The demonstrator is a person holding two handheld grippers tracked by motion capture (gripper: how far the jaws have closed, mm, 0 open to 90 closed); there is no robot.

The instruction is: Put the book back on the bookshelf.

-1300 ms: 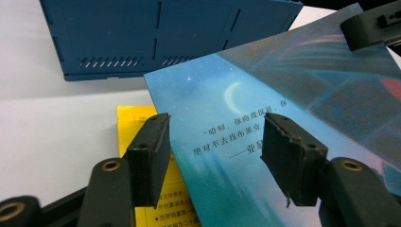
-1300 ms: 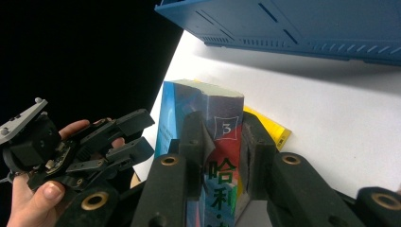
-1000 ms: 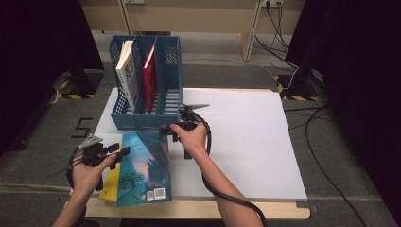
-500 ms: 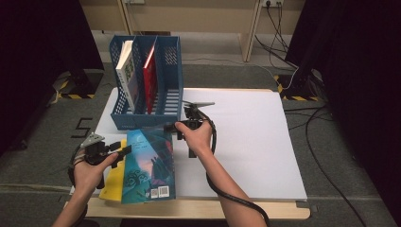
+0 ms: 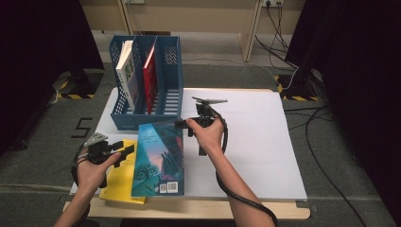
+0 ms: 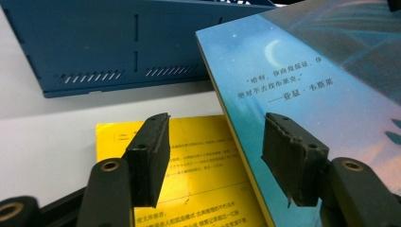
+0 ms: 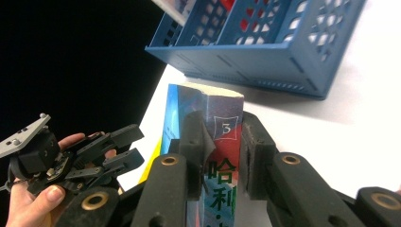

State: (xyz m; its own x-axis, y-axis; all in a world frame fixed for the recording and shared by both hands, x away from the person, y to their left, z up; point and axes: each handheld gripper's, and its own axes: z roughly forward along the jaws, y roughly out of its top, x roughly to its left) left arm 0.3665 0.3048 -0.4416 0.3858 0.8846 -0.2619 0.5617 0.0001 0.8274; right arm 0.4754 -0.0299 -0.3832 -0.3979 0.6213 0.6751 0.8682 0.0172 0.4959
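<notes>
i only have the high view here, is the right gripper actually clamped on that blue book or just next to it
Observer: Clamped. In the right gripper view the right gripper pads press both sides of the blue paperback book at its spine.
Operator: what's on the spine
Observer: A boxed numeral 3 above green characters.
Operator: and the left gripper
Observer: The left gripper is open, nothing between its pads; the flat yellow book lies beneath, the blue book's edge beside it.

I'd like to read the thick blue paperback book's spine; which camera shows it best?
The right gripper view: the thick blue paperback book has its spine facing the camera, clamped between the fingers. The high view shows its cover; the left gripper view shows its back cover's text.
</notes>
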